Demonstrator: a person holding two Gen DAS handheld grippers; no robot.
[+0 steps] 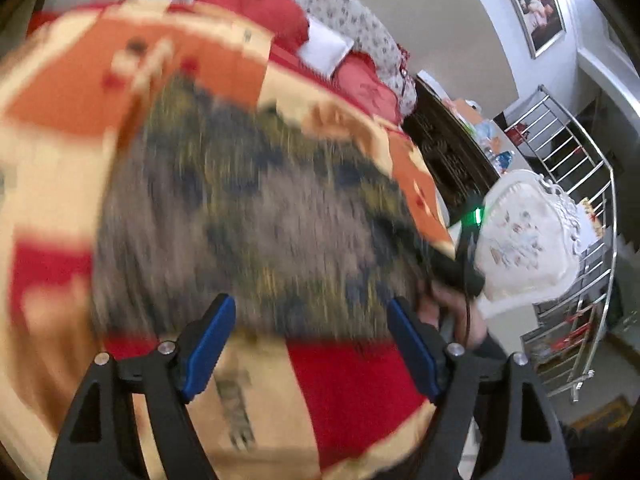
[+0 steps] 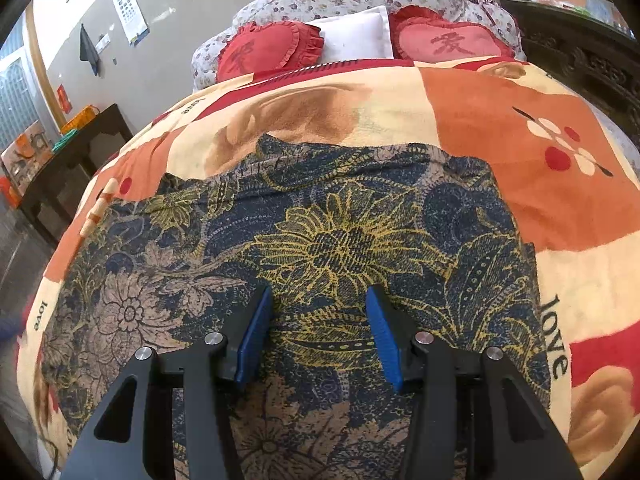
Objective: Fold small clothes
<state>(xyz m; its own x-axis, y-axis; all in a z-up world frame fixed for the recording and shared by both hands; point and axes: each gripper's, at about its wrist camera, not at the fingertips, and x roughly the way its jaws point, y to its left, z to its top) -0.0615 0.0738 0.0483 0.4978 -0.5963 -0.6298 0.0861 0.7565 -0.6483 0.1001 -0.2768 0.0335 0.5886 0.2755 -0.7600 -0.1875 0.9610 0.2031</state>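
Your right claw (image 2: 320, 320) sits nearest, its blue pads parted about halfway over the floral garment (image 2: 304, 248), nothing pinched between them; whether the tips touch the cloth you cannot tell. That garment, navy with yellow and tan flowers, lies spread flat on the patchwork blanket (image 2: 500, 120) covering the bed. Your left claw (image 1: 312, 332) stands wide with nothing between its pads, above the same garment (image 1: 248, 208), which is badly blurred in that view. Two red heart cushions (image 2: 272, 48) and a white pillow (image 2: 356, 36) rest at the head of the bed
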